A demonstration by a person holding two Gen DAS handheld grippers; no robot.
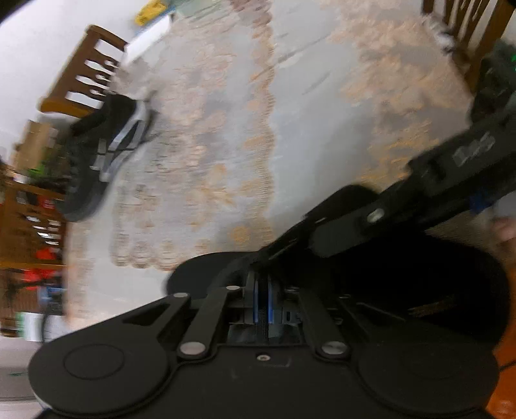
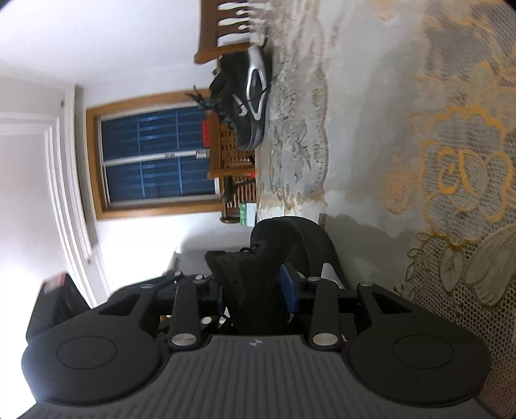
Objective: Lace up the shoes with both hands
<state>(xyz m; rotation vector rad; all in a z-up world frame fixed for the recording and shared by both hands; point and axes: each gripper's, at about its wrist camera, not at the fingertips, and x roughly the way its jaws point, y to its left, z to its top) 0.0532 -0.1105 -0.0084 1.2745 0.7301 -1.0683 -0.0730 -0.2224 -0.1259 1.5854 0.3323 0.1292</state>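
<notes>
The near black shoe (image 2: 290,245) lies on the lace tablecloth, and in the left wrist view its dark body (image 1: 419,277) fills the lower right. My right gripper (image 2: 254,290) is shut on the shoe's black upper, the fabric filling the gap between its blue pads (image 2: 288,290). In the left wrist view that right gripper (image 1: 290,245) reaches in from the right. My left gripper (image 1: 262,283) is shut, blue pads together on a thin black strip that looks like the lace (image 1: 264,322). A second black and silver shoe (image 2: 250,96) sits at the table's far edge (image 1: 106,151).
A cream and gold lace tablecloth (image 2: 451,167) covers the table. Wooden chairs (image 1: 84,74) (image 1: 467,29) stand at the far edge and the far right corner. A wood-framed window (image 2: 154,154) and shelves with small items (image 1: 32,241) are behind. The left wrist view is motion-blurred.
</notes>
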